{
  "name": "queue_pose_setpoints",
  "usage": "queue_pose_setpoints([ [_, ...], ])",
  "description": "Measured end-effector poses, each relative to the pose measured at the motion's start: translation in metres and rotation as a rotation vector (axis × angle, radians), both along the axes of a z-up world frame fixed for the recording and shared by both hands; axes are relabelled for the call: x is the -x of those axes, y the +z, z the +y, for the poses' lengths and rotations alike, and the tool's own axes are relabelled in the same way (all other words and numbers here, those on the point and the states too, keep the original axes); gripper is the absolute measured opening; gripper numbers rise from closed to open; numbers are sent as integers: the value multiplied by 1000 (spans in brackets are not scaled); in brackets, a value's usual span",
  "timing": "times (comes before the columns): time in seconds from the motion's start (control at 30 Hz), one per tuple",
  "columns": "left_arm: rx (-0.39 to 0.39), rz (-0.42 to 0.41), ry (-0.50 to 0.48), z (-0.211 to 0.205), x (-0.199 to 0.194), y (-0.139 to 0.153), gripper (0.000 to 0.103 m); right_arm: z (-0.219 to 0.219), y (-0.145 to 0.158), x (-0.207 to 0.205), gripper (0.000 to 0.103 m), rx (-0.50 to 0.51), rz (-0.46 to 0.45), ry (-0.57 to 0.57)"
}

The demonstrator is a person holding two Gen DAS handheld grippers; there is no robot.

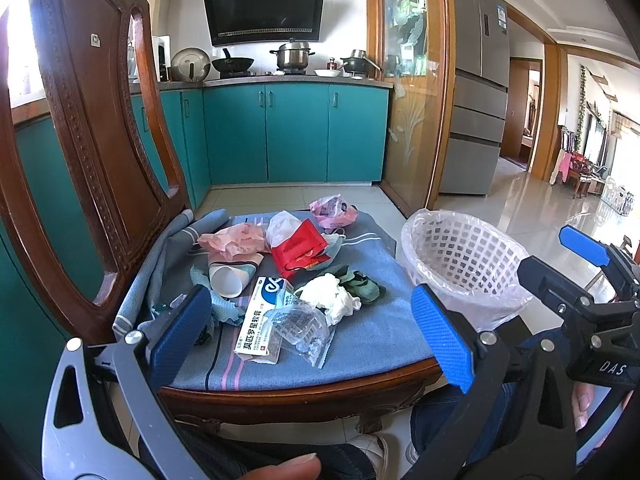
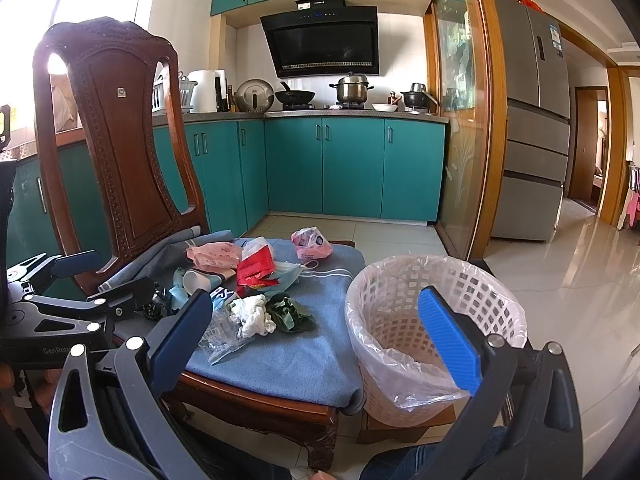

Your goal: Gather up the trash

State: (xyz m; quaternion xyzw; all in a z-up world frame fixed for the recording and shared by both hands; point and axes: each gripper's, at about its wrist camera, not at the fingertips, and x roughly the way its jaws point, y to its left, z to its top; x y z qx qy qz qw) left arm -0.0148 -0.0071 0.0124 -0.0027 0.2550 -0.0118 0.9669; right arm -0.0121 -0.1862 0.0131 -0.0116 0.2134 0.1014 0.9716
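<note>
Trash lies on the blue cushion (image 1: 372, 340) of a wooden chair: a medicine box (image 1: 262, 320), a clear plastic bag (image 1: 302, 328), a white crumpled tissue (image 1: 332, 294), green leaves (image 1: 362, 282), a paper cup (image 1: 230, 276), a red wrapper (image 1: 298, 250) and pink wrappers (image 1: 234, 240). A white lined bin (image 1: 460, 256) stands to the right, also in the right wrist view (image 2: 400, 312). My left gripper (image 1: 316, 330) is open and empty above the cushion's front. My right gripper (image 2: 320, 332) is open and empty between chair and bin.
The chair's tall carved back (image 1: 100, 120) rises at left. Teal kitchen cabinets (image 1: 296, 136) stand behind, a fridge (image 1: 476, 92) and a glass door (image 1: 408, 80) at right. The bin sits on a low wooden stool (image 2: 400, 432). My knees are below.
</note>
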Motion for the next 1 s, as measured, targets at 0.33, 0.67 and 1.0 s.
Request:
queue_pose_setpoints([
  [0.33, 0, 34, 7, 2, -11, -7, 100, -8, -8, -18, 101, -11, 64, -4],
  [0.67, 14, 224, 159, 36, -48, -46, 100, 20, -42, -116, 77, 69, 253, 278],
  [1.0, 42, 345, 203, 53, -72, -71, 75, 87, -119, -214, 52, 197, 441, 397],
])
